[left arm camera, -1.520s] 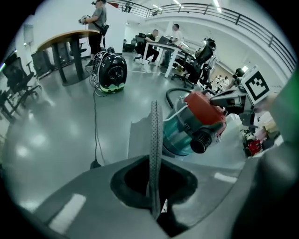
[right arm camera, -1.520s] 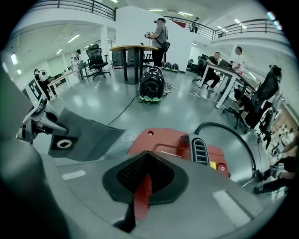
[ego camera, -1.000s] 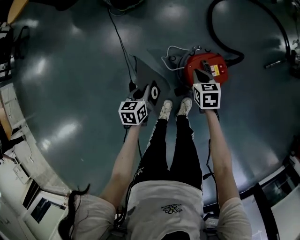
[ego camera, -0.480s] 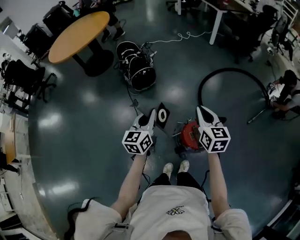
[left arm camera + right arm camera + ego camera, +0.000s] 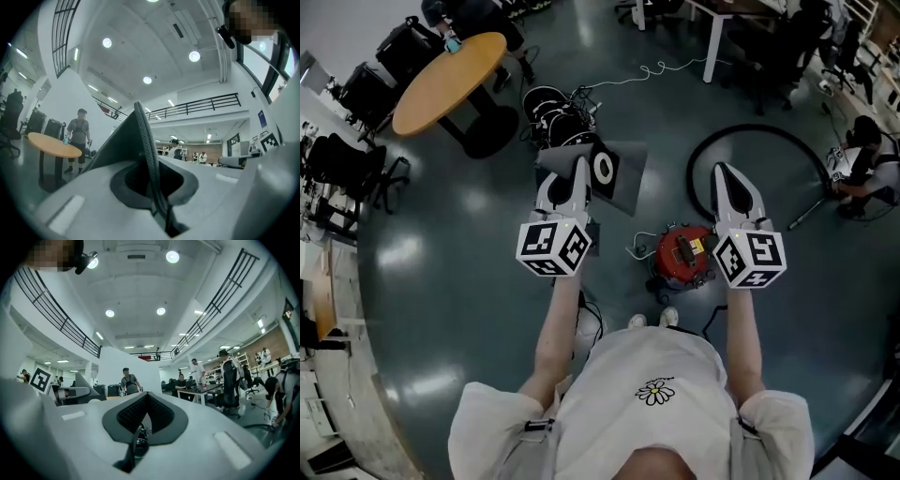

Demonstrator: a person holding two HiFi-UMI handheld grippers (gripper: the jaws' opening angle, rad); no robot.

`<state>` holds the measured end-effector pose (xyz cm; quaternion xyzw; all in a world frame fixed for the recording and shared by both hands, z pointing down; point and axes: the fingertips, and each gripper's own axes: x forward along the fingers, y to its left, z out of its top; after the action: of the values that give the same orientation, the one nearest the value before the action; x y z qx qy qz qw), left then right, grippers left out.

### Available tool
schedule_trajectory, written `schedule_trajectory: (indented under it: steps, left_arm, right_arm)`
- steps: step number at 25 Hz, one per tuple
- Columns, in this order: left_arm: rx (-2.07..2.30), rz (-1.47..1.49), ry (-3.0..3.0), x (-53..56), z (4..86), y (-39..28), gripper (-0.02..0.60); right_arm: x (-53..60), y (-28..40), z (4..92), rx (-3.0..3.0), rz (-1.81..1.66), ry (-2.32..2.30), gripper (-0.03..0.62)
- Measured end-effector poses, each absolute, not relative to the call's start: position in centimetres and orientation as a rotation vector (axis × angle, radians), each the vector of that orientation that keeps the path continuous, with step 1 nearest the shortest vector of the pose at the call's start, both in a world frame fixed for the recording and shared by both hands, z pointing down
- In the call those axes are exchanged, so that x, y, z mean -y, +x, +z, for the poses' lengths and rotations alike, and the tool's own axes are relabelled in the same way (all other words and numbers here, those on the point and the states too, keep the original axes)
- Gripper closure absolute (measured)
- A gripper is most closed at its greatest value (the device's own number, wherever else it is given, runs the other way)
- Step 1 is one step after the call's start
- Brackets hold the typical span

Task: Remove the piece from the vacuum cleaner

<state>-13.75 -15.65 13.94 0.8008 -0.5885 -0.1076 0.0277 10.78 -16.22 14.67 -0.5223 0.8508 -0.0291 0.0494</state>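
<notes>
The head view alone shows the floor layout. The red vacuum cleaner (image 5: 682, 253) sits on the floor just ahead of the person's feet, between the two raised grippers. Its black hose (image 5: 759, 127) curls in a loop beyond it. The piece (image 5: 628, 173) is clear of the vacuum cleaner, held up in the air by the left gripper (image 5: 579, 165). It is a flat grey sheet with a white-ringed hole.

The left gripper view shows the grip itself. The jaws are pressed together on the sheet's dark meshed edge, and the sheet rises in a point above them. A round orange table (image 5: 54, 144) stands behind.

The right gripper (image 5: 146, 397) view shows jaws meeting at the tips with nothing between them.
</notes>
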Motion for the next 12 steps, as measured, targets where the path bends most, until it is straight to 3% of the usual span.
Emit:
schedule_trajectory:
  steps: [12]
  left_arm:
    - [1.825,-0.309,2.492,17.3,12.7,-12.3,0.560]
  right_arm:
    - [17.6,10.3,14.7,-2.680,0.029,-1.652,0.571]
